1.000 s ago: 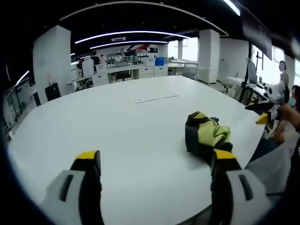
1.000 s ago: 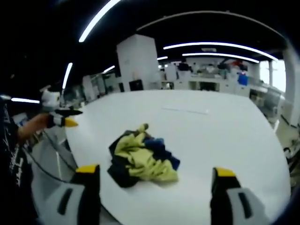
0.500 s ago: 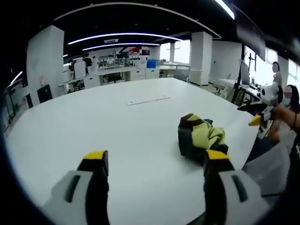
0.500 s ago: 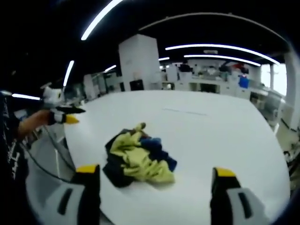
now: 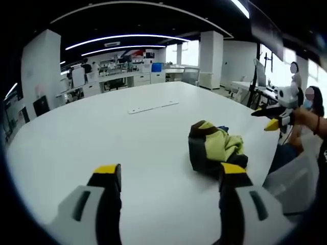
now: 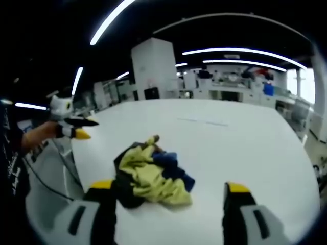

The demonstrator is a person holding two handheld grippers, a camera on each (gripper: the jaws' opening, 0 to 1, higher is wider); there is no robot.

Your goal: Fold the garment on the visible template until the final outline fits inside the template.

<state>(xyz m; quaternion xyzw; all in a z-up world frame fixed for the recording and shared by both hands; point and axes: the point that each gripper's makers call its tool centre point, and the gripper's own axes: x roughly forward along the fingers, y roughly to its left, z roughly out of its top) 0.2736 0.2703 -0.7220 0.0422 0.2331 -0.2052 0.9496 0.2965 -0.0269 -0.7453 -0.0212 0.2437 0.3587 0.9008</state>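
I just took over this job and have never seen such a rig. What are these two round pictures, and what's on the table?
There is no robot: a person carries a hand-held gripper in each hand, and each has a fisheye camera looking along its jaws. In the left gripper view the left hand-held gripper is open and holds nothing; the right hand-held gripper in its own view is likewise open. On the white table lies a crumpled yellow and dark garment, near the edge, untouched. A thin pale strip lies farther off.
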